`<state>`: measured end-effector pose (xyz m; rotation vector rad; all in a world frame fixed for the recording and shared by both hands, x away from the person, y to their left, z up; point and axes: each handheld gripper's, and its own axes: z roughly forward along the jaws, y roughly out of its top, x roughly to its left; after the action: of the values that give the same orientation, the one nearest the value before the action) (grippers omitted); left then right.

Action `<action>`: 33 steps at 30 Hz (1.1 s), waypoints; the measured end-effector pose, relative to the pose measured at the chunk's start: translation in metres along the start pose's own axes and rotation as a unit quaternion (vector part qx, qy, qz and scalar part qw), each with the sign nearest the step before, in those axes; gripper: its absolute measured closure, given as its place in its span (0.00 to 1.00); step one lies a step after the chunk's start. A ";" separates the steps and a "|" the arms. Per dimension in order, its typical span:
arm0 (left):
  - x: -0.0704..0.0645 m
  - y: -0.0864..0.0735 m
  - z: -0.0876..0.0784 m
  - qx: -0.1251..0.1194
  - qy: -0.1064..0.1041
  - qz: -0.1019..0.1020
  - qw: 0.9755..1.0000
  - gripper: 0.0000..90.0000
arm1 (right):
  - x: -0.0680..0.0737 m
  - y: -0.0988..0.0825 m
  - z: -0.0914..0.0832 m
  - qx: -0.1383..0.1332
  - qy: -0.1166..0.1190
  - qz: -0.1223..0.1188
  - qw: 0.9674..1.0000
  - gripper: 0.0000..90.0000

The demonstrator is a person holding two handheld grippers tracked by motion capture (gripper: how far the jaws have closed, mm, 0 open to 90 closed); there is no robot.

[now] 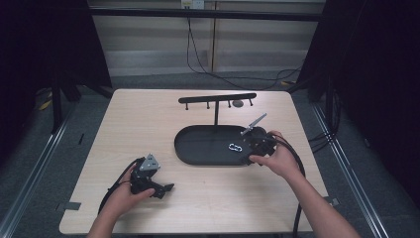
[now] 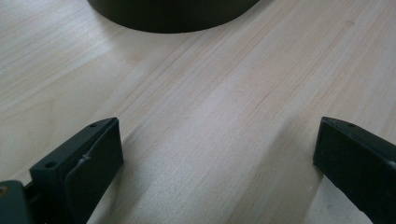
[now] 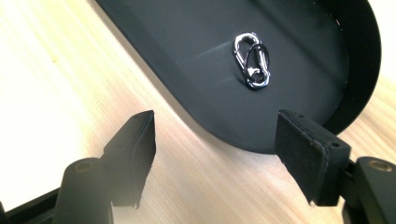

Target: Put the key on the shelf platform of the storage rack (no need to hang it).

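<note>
Two linked silver carabiners [image 1: 234,147] [image 3: 252,59] lie flat inside a black oval tray [image 1: 198,151] [image 3: 187,56], near its right end. My right gripper [image 1: 248,151] [image 3: 215,140] is at that end of the tray, just short of the clips, open, with only the tray's rim and the tabletop between its jaws. My left gripper [image 1: 166,189] [image 2: 217,149] rests low over the wooden table [image 1: 148,124] at the front left, open wide and holding nothing. The tray's curved side [image 2: 173,14] shows ahead of it.
A black post rises from the tray's back and carries a bar with several hooks [image 1: 217,99]. A small grey disc [image 1: 238,103] lies on the table behind that bar. Cables [image 1: 208,64] trail on the floor beyond the table.
</note>
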<state>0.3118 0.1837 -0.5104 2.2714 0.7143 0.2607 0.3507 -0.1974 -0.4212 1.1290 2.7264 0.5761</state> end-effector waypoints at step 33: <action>0.000 0.000 0.000 0.000 0.001 0.000 1.000 0.01 | 0.001 -0.044 -0.004 0.001 0.006 0.007 1.000 0.31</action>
<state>0.3118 0.1837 -0.5104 2.2708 0.7141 0.2624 0.3203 -0.2259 -0.4347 1.1498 2.7306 0.5847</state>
